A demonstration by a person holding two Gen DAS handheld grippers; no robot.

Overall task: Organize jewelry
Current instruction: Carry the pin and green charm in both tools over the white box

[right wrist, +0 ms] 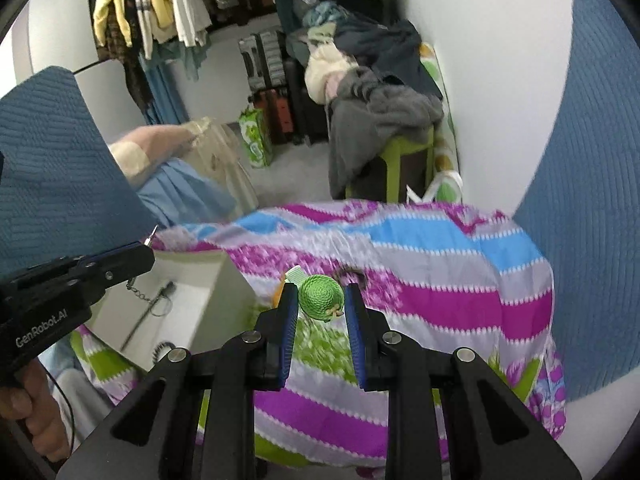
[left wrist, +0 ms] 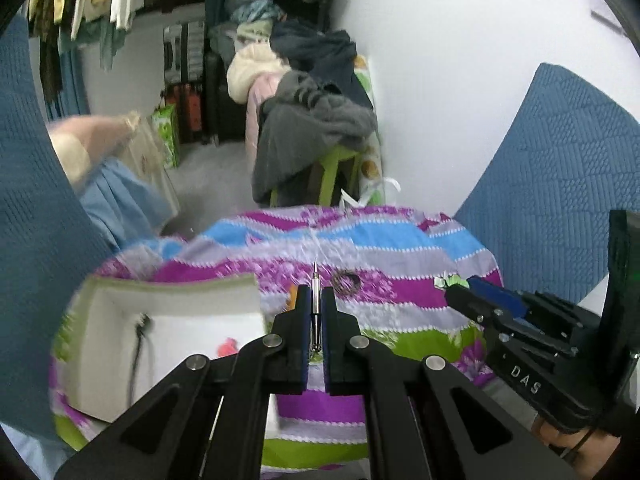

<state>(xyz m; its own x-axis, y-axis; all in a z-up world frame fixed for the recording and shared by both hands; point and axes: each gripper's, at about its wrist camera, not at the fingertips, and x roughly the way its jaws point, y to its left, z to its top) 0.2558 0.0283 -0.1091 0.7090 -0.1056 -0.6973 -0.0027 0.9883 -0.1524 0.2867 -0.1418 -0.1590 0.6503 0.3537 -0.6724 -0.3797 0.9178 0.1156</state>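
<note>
Hair clip [right wrist: 321,298] beside white box [right wrist: 192,300]

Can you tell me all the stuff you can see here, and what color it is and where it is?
metal pin: one, silver, clamped upright between the left gripper's fingers
little hat ornament: one, green, between the right gripper's fingers
white box: one, white, open, on the cloth's left side
chain: one, dark, inside the white box
dark ring: one, blackish, lying on the cloth
striped cloth: one, purple, blue, grey and green, covering the table
clothes pile: one heap, grey and dark, behind the table
left gripper: one, black, shut on the pin
right gripper: one, black with blue pads, around the hat
</note>
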